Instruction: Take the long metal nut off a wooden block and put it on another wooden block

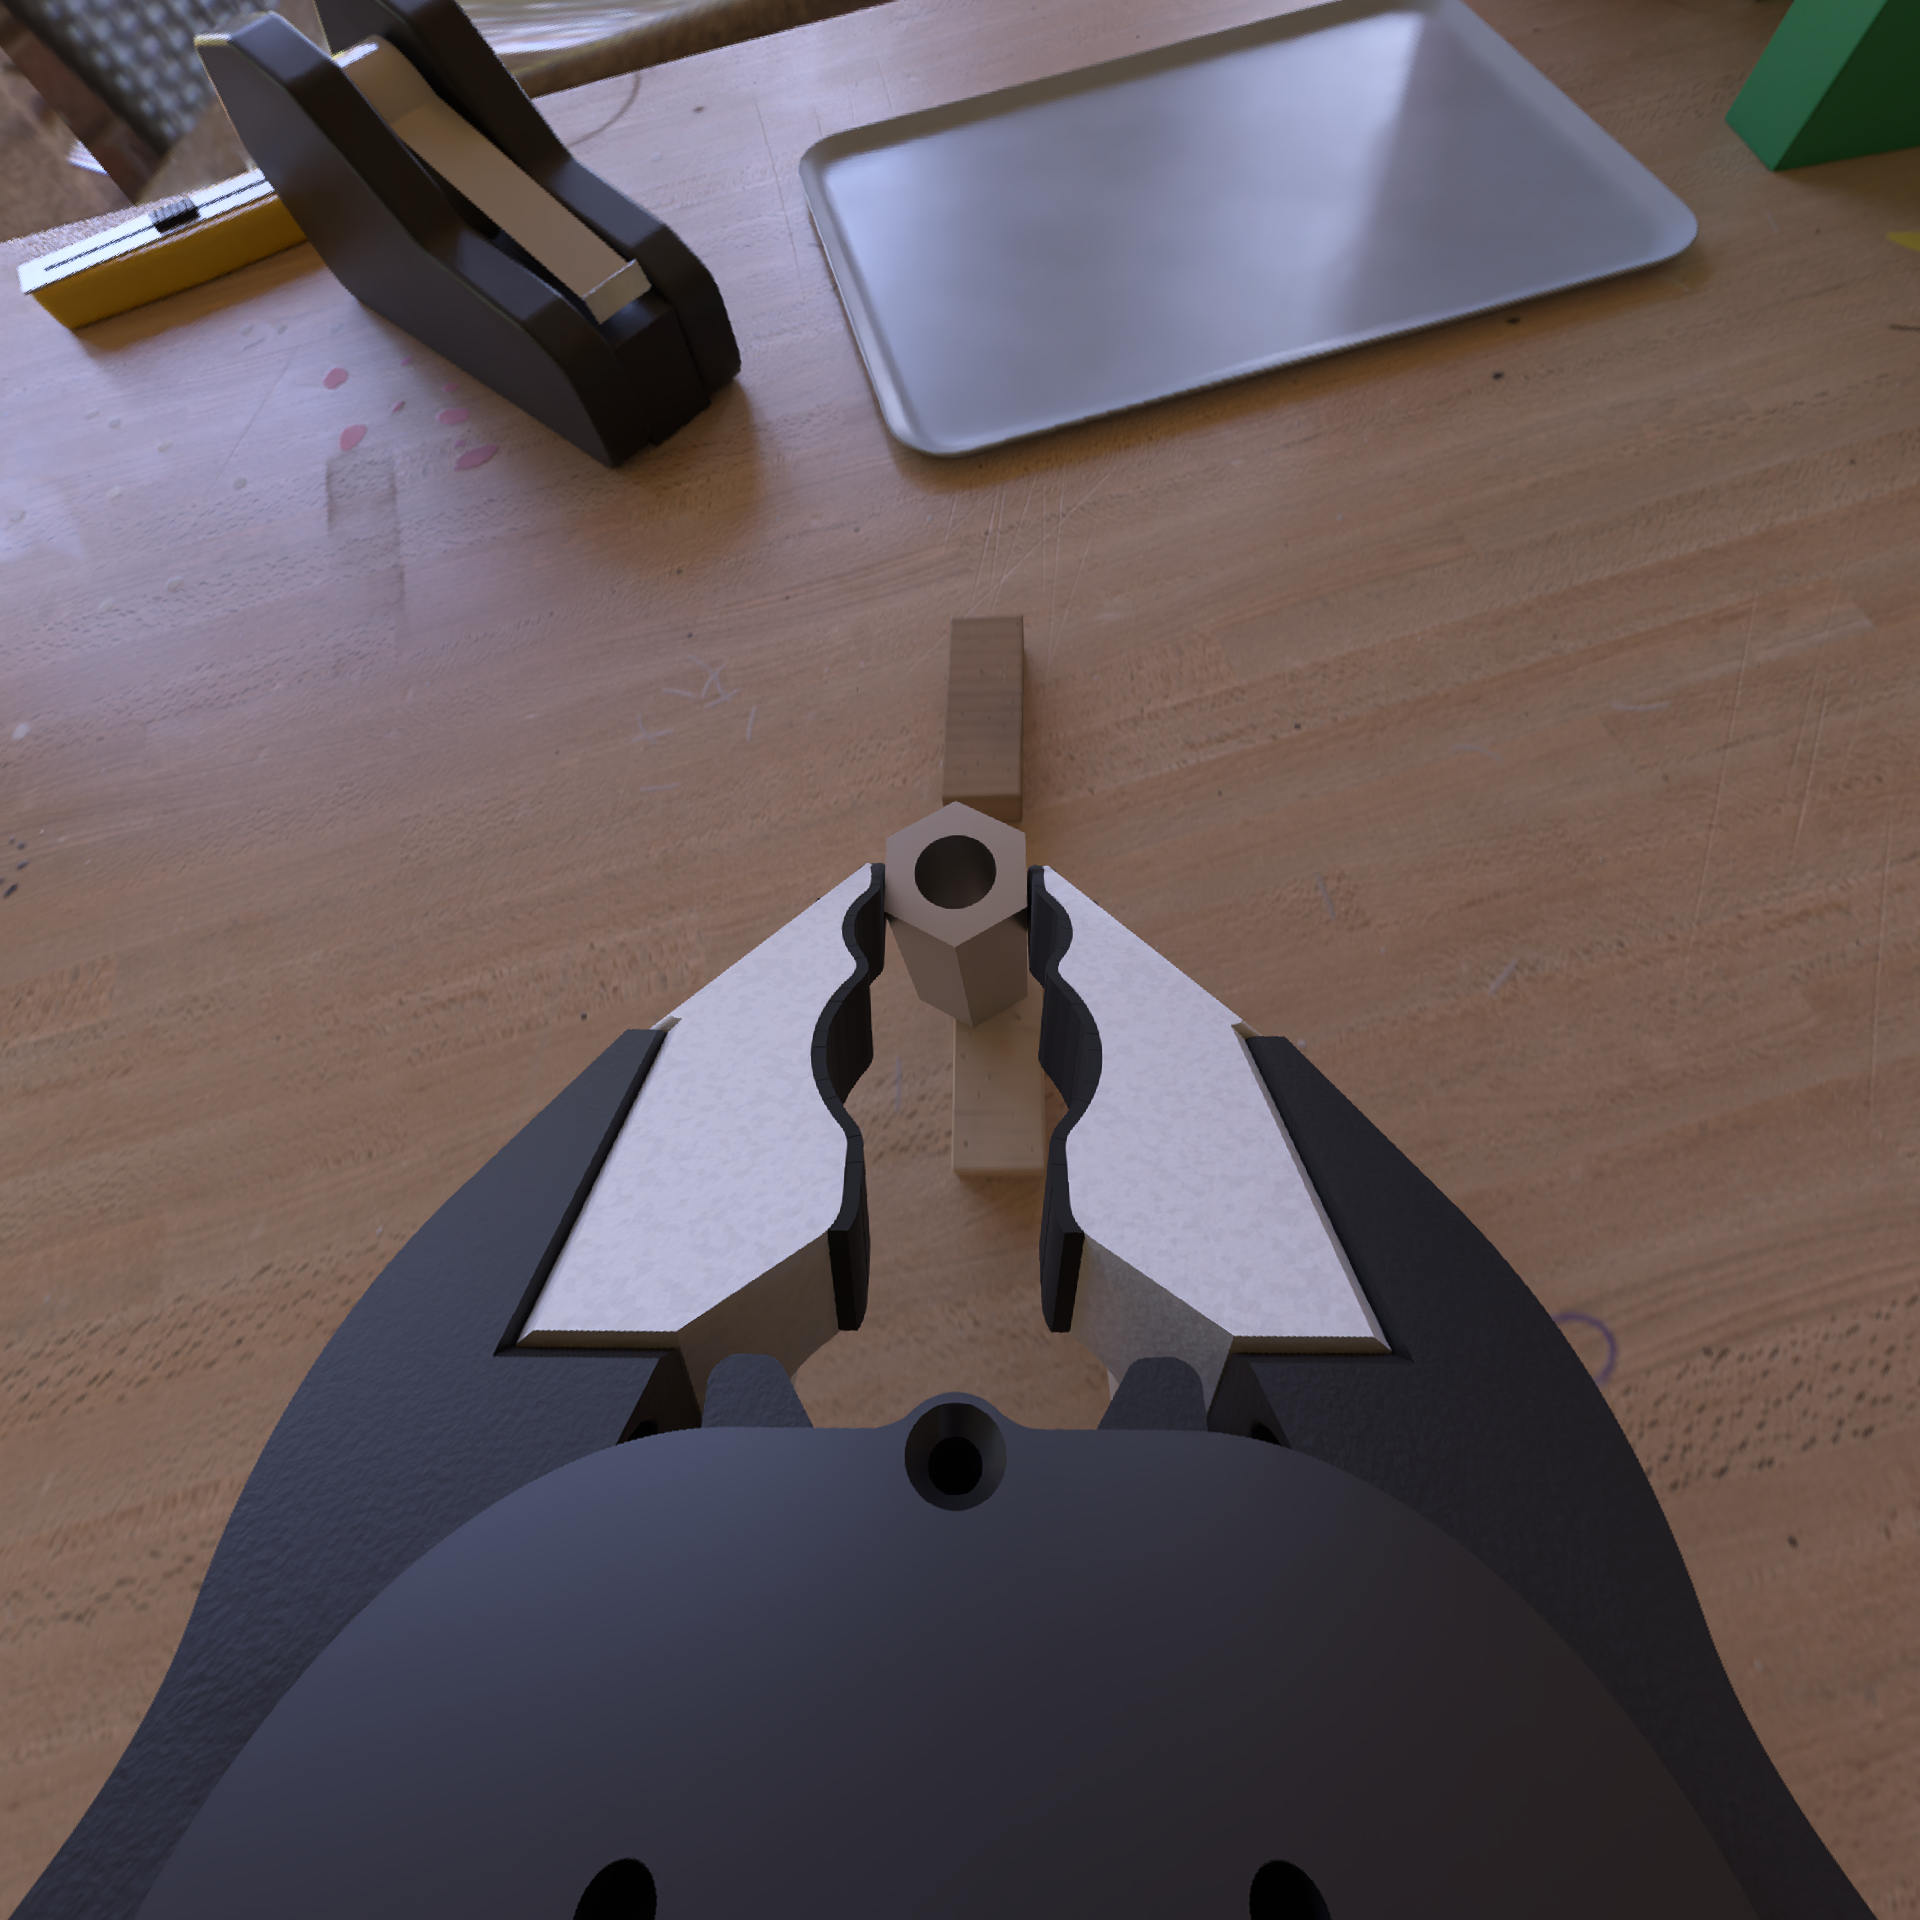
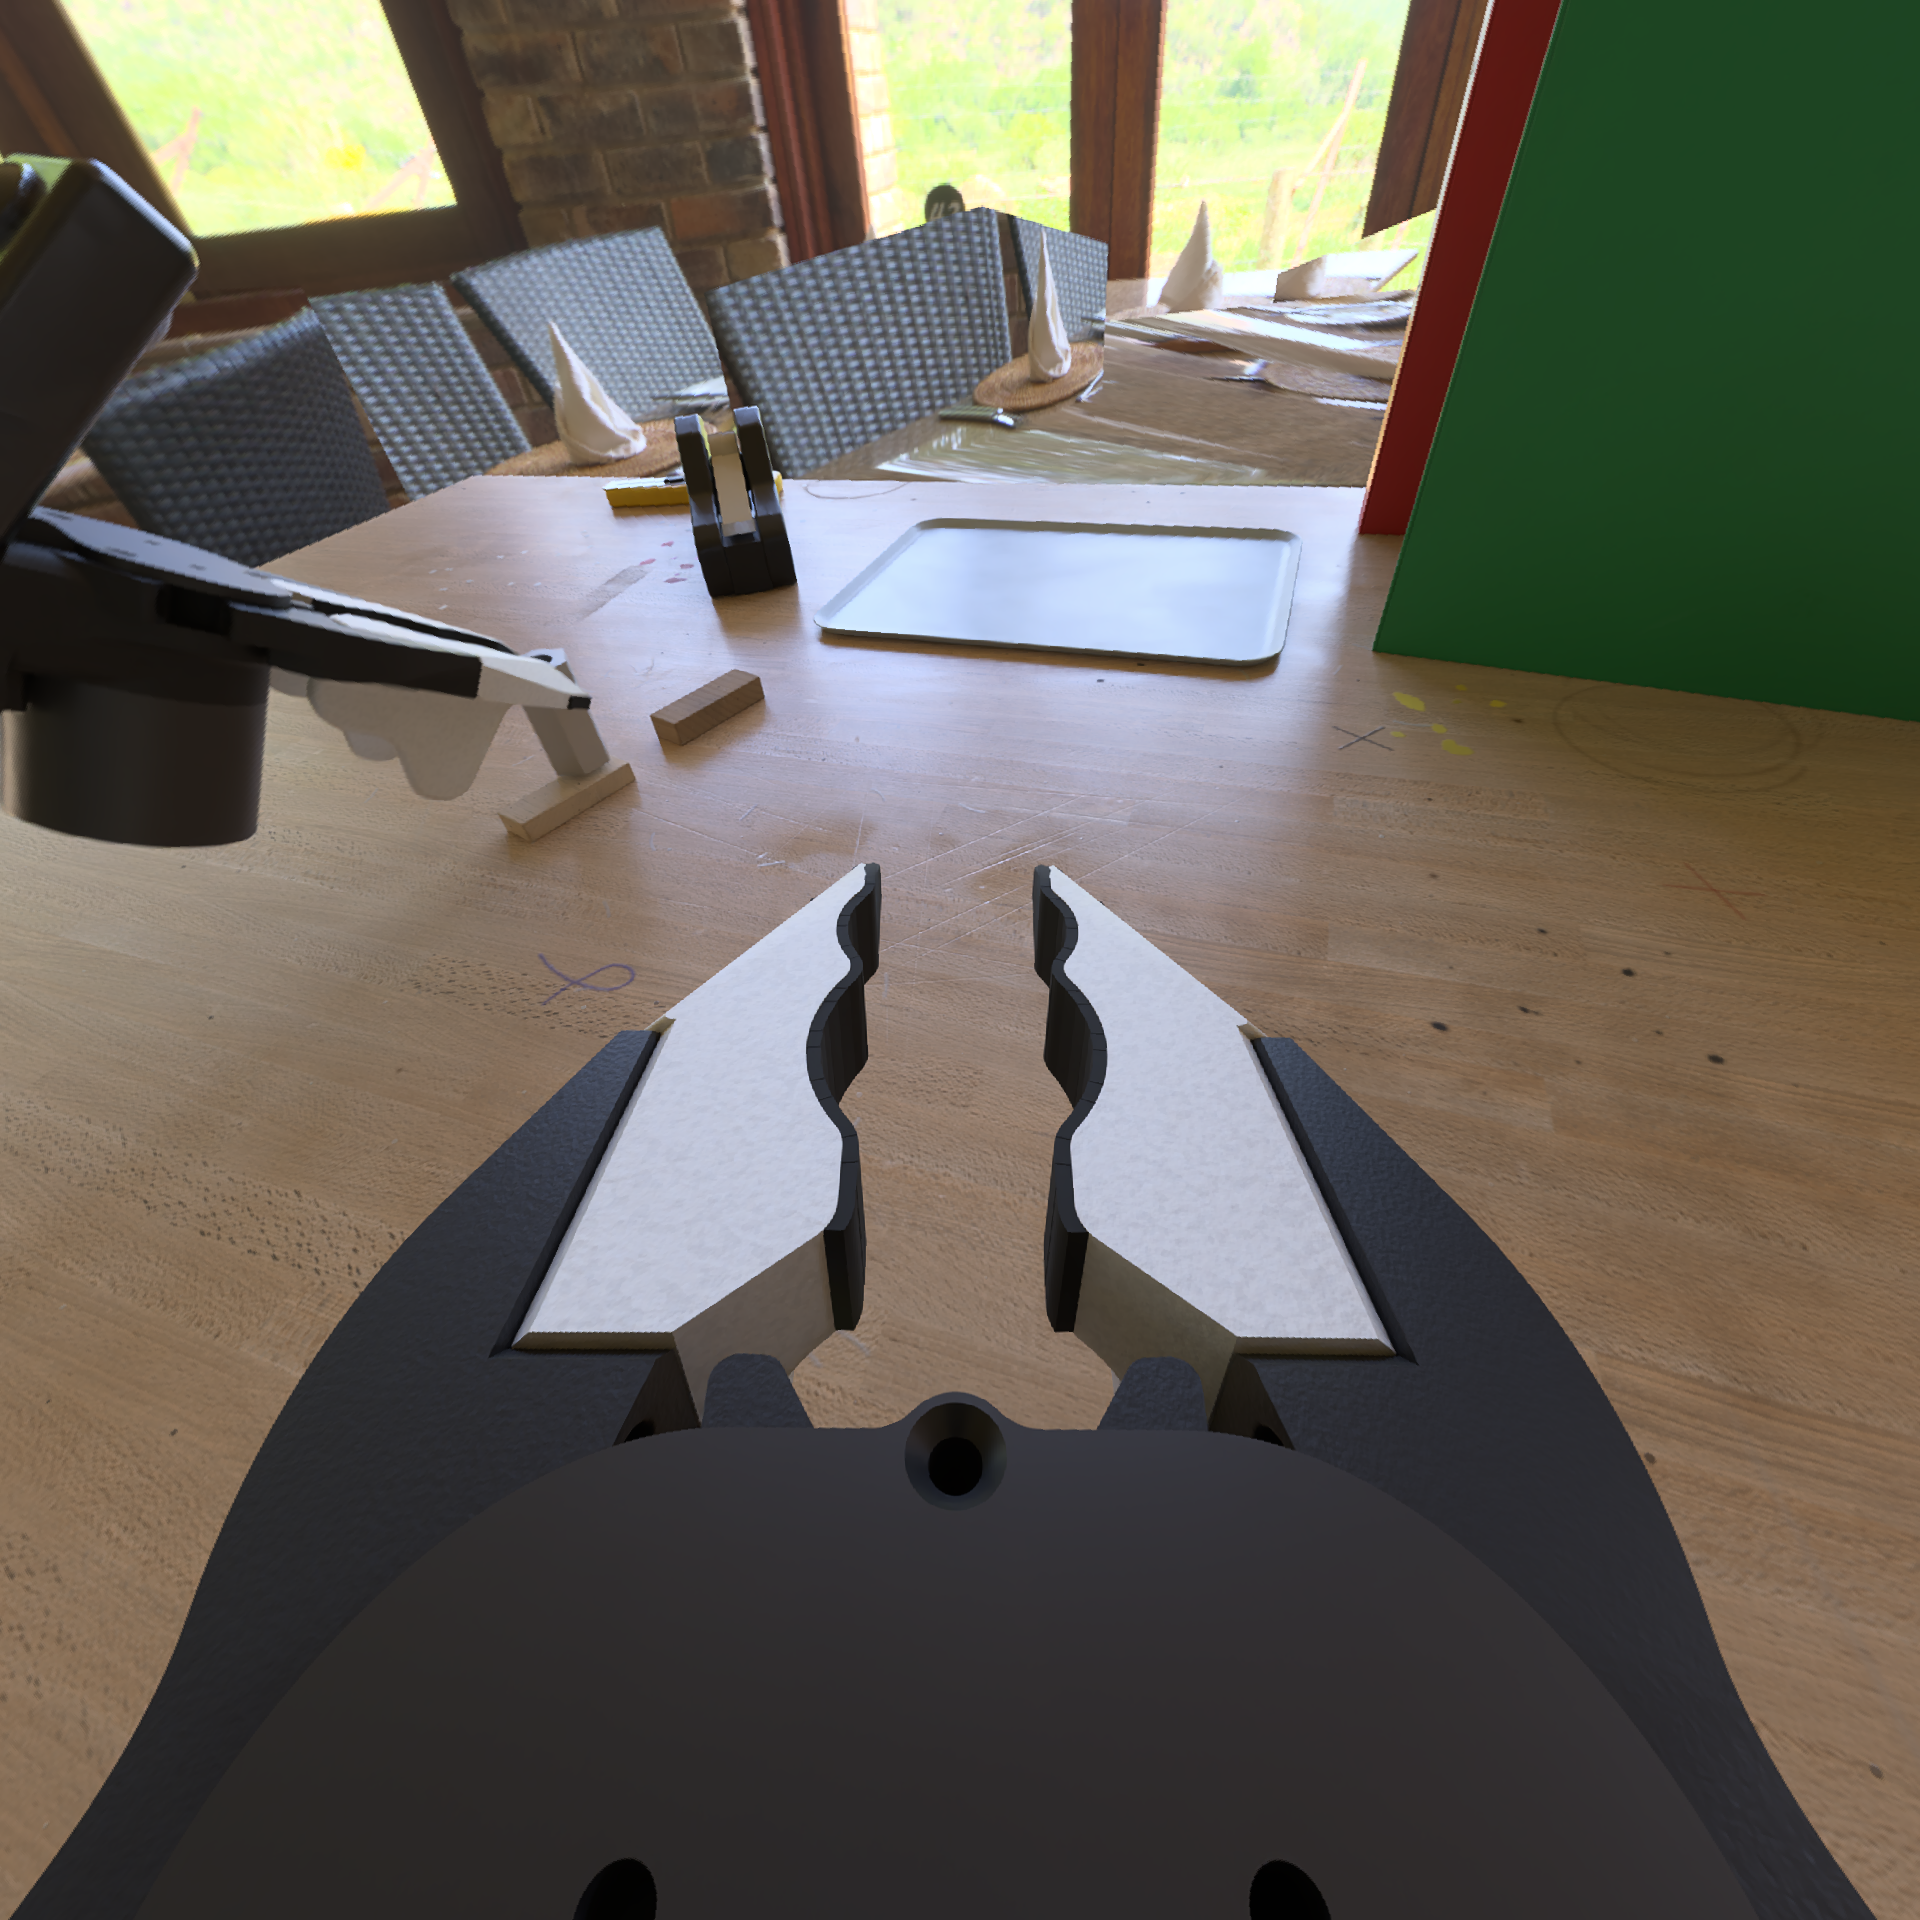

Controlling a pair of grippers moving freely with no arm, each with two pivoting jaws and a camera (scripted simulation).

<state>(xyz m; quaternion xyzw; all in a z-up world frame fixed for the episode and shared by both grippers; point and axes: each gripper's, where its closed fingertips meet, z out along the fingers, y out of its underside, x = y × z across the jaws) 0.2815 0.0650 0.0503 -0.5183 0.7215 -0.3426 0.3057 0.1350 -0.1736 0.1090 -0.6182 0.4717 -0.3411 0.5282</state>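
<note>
Left gripper point(image 1: 954, 883) has its fingers point(image 1: 862, 935) set on either side of the long metal nut point(image 1: 956, 930), tips flush against the hex flats near its top; contact looks made, so I judge it clamped on the nut. The nut stands on the pale near block point(image 1: 995, 1117), long axis leaning, bore facing up. In the right wrist view its foot looks to touch that block. Second, darker block point(image 1: 983, 717) lies straight ahead past the fingertips, end-on in line with the near one, a small gap between them on the desk point(image 1: 416, 831). So the carry is likely forward along the fingers' direction. Right gripper point(image 2: 956, 883) hangs well apart, fingers spread, nothing between them; the left is clearly the nearer one.
</note>
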